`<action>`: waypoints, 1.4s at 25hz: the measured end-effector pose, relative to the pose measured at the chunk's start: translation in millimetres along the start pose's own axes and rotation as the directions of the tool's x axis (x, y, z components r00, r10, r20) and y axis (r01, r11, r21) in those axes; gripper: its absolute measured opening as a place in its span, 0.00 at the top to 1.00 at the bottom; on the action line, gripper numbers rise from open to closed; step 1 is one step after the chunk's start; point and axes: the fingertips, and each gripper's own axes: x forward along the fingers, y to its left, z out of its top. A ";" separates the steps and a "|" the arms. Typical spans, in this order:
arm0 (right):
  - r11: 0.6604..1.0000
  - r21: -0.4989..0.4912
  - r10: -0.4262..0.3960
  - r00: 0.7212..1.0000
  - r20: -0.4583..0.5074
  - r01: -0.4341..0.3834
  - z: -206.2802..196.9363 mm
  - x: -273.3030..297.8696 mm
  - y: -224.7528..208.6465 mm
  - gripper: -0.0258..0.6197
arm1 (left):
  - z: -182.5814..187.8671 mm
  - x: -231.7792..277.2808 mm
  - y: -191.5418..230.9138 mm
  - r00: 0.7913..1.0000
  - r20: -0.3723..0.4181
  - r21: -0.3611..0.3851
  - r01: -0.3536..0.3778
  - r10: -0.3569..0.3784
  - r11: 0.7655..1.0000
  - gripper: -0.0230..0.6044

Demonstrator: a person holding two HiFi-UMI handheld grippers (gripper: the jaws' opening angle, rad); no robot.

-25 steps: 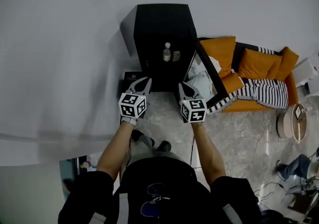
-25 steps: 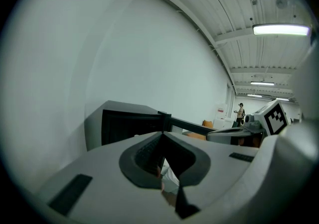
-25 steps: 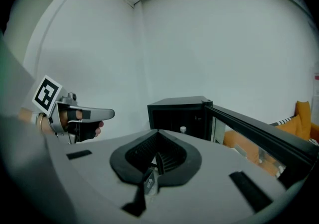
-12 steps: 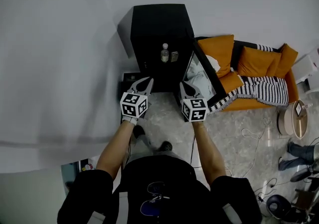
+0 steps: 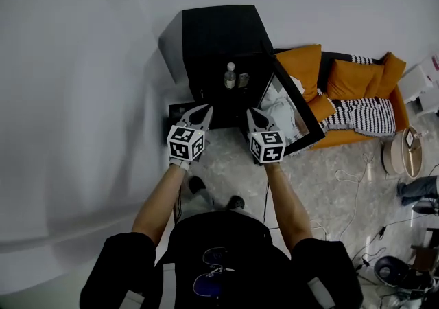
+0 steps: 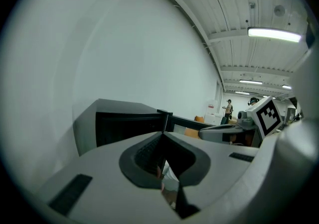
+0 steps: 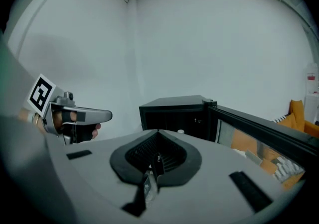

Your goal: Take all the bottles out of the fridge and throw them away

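Nearest us, we hold the left gripper (image 5: 201, 112) and right gripper (image 5: 254, 115) side by side, both clenched on nothing, as nothing is within reach yet. Beyond them the fridge (image 5: 218, 26) has its door (image 5: 296, 112) swung out to our right, baring the front. Inside, a bottle (image 5: 230, 74) stands upright near the fridge's open front edge, toward the hinge side, handy for a straight-in grasp.

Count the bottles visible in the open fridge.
1: a clear bottle stands inside the fridge; the small item beside it is unclear, others may be hidden.
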 end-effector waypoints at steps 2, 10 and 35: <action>1.000 0.000 -0.013 1.000 -0.002 0.013 3.0 16.4 7.4 0.95 | 2.9 1.9 17.2 1.000 -0.003 0.003 0.017 -0.017 1.000 0.97; 0.998 0.016 -0.067 0.998 0.000 0.067 6.1 74.9 30.5 0.95 | 8.7 11.9 70.0 0.996 -0.018 0.014 0.093 -0.093 0.996 0.97; 0.986 0.054 -0.156 0.988 -0.012 0.156 -24.2 148.6 -25.0 0.95 | -15.8 98.5 96.6 0.981 -0.087 0.009 0.176 -0.174 0.984 0.97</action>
